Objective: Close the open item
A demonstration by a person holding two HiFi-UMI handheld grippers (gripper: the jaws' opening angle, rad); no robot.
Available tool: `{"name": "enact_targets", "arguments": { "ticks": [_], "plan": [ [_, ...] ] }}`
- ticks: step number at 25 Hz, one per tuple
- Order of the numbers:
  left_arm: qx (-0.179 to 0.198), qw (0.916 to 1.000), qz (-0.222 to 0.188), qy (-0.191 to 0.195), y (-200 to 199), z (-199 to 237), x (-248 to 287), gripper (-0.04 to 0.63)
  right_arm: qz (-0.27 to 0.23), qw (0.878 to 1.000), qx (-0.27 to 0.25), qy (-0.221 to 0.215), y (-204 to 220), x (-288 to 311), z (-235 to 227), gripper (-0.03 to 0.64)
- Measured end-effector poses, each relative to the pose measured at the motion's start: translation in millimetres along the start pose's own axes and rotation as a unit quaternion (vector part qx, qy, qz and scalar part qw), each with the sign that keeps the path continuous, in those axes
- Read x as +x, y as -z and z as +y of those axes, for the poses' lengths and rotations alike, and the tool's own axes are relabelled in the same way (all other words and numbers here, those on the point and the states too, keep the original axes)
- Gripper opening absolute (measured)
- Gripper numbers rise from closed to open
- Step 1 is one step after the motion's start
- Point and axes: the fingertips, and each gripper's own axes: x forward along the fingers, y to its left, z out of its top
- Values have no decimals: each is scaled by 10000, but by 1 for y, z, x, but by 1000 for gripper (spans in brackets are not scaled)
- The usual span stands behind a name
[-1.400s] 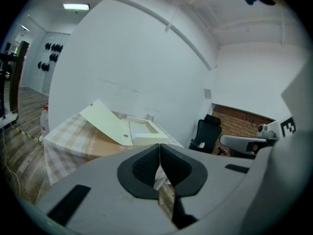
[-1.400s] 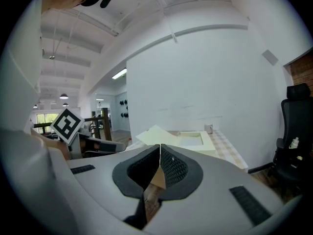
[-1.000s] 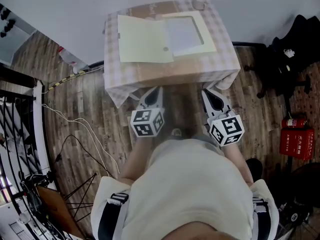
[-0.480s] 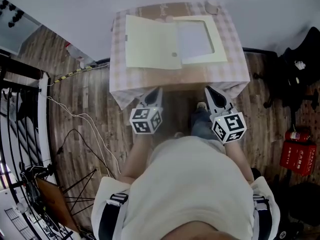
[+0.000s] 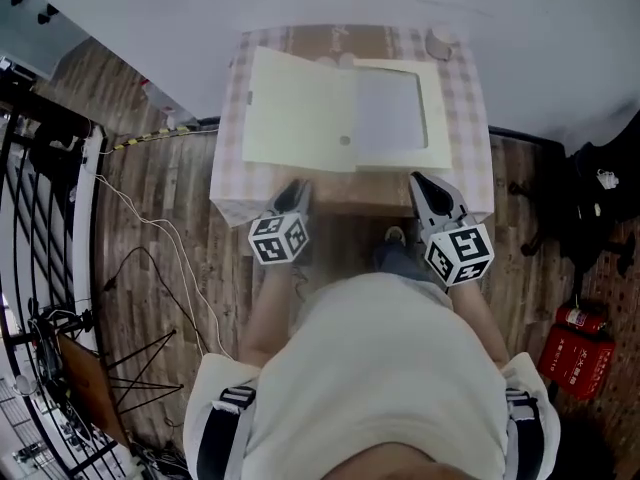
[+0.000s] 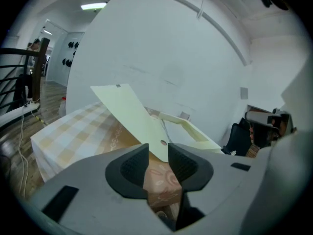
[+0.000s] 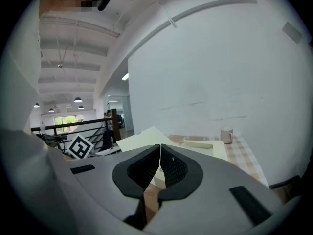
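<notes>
A pale yellow box lies open on the checkered table (image 5: 470, 173). Its flat lid (image 5: 300, 108) is folded out to the left, and its shallow tray (image 5: 395, 113) is on the right. My left gripper (image 5: 297, 192) hovers at the table's front edge, just short of the lid's near edge. Its jaws are opening, with nothing between them. In the left gripper view the lid (image 6: 128, 112) rises tilted ahead of the left gripper (image 6: 157, 161). My right gripper (image 5: 426, 190) is shut and empty near the tray's front right corner. The right gripper (image 7: 160, 166) points over the tray (image 7: 198, 146).
A small grey cup (image 5: 440, 43) stands at the table's back right corner. Cables (image 5: 150, 258) trail over the wooden floor to the left, beside a black railing (image 5: 40, 218). A red fire extinguisher (image 5: 570, 358) and dark gear (image 5: 600, 188) lie to the right.
The view has moved closer over the table. The left gripper has moved forward to the table's edge and its jaws have parted. The right gripper stays shut.
</notes>
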Motion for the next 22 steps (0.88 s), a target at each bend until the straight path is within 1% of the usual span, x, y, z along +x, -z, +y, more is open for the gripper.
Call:
{"name": "enact_targets", "arguments": {
  "ticks": [1, 4, 8, 11, 15, 18, 20, 22],
  "plan": [
    [-78, 9999, 21, -87, 1, 4, 5, 111, 7, 10000, -14, -54, -3, 4, -6, 2],
    [-235, 9990, -19, -369, -2, 15, 17, 123, -18, 9998, -36, -192, -13, 17, -24, 2],
    [-452, 9964, -132, -709, -9, 26, 28, 165, 12, 9992, -52, -386, -19, 30, -42, 2],
    [-538, 9939, -285, -916, -19, 30, 33, 189, 71, 9986, -37, -527, -18, 37, -54, 2],
    [-692, 9891, -548, -1174, -33, 37, 35, 193, 116, 9975, -34, -698, -18, 45, -67, 2],
    [-781, 9827, -817, -1465, -44, 43, 32, 193, 125, 9963, -62, -843, -20, 52, -74, 2],
    [-830, 9776, -1012, -1646, -52, 45, 27, 180, 130, 9955, -88, -940, -21, 55, -76, 2],
    [-848, 9737, -1189, -1751, -62, 44, 21, 156, 137, 9945, -117, -1030, -22, 57, -79, 2]
  ]
}}
